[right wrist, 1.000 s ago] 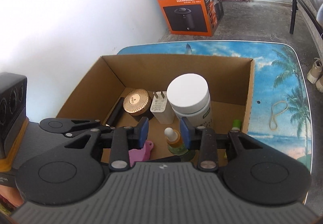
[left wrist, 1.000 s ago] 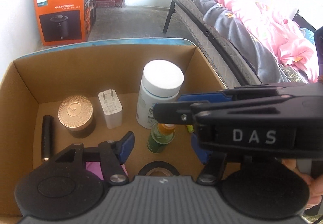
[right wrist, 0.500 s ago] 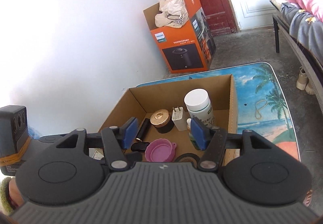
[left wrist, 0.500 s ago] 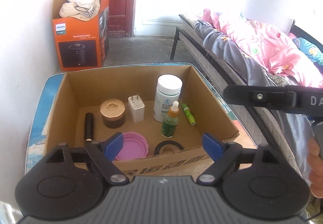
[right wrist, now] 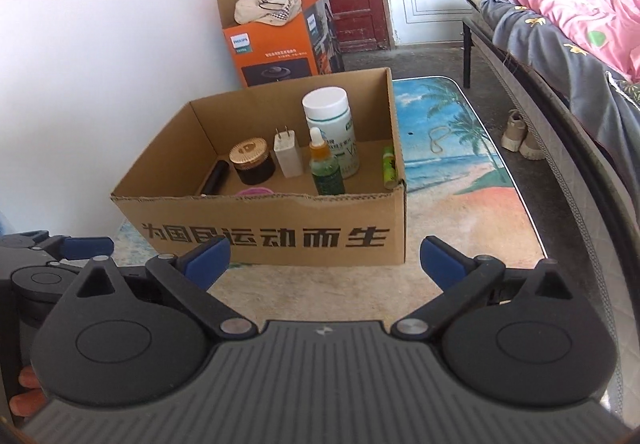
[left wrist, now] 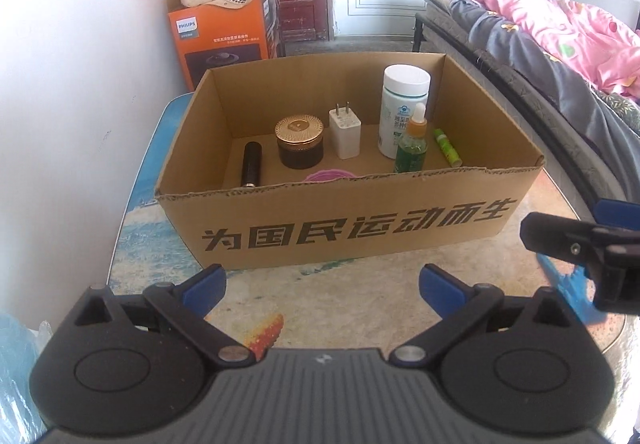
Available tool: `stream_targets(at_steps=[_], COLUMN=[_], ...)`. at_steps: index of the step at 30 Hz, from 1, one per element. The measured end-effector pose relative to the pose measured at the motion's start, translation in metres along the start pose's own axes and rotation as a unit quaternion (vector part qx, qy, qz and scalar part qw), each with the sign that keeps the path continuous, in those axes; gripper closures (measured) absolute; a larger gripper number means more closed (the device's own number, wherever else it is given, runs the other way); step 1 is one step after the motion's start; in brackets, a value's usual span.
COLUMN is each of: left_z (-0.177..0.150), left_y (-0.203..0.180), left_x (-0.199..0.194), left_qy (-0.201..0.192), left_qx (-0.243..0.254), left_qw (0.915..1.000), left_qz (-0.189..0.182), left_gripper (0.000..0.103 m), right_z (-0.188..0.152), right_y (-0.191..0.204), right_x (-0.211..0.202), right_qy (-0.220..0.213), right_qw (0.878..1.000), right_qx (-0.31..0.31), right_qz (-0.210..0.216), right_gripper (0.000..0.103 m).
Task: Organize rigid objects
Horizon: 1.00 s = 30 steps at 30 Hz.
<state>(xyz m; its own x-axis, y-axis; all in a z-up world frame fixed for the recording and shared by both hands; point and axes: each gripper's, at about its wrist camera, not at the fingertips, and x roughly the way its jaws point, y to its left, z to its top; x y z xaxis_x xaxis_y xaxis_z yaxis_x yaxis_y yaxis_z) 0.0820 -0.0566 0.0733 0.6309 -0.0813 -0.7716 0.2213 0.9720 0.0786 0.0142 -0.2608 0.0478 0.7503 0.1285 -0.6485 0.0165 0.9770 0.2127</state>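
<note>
Left gripper (left wrist: 322, 282) and right gripper (right wrist: 324, 258) both spread wide, empty. Pink lid (left wrist: 328, 176) mostly hidden behind cardboard box (left wrist: 352, 228) front wall.

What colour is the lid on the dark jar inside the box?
Gold, with a ribbed radial pattern on the jar lid; clearest in the left wrist view.

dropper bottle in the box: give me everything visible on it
The dropper bottle is small, green translucent, with an orange collar and a white rubber bulb. It stands upright and capped on the floor of the cardboard box, just in front of the white-lidded pill bottle, overlapping it in view; contact unclear. A green tube lies to its right. Neither claw is near it.
</note>
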Motion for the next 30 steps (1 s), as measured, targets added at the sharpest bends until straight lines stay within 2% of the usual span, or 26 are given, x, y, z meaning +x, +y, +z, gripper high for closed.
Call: stream_targets(at_steps=[4, 11, 16, 30], left_z=[-0.001, 0.004, 0.007, 0.009], left_y=[0.001, 0.006, 0.009, 0.01], left_x=[0.006, 0.013, 0.016, 0.022], left_qy=[0.004, 0.008, 0.007, 0.009], left_qx=[-0.016, -0.042, -0.059, -0.067], left_qw=[0.9998, 0.999, 0.9981, 0.9971], left_qz=[0.011, -0.008, -0.019, -0.035], left_gripper=[0.0, 0.001, 0.001, 0.001], right_z=[-0.004, 0.0, 0.006, 0.012], right_y=[0.005, 0.007, 0.007, 0.007], right_x=[0.007, 0.024, 0.029, 0.029], right_qy=[0.013, 0.035, 0.043, 0.048], right_qw=[1.0, 0.997, 0.996, 0.996], right_qx=[-0.012, -0.021, -0.02, -0.023], right_qz=[-0.023, -0.063, -0.07, -0.078], right_gripper=[0.001, 0.001, 0.001, 0.001])
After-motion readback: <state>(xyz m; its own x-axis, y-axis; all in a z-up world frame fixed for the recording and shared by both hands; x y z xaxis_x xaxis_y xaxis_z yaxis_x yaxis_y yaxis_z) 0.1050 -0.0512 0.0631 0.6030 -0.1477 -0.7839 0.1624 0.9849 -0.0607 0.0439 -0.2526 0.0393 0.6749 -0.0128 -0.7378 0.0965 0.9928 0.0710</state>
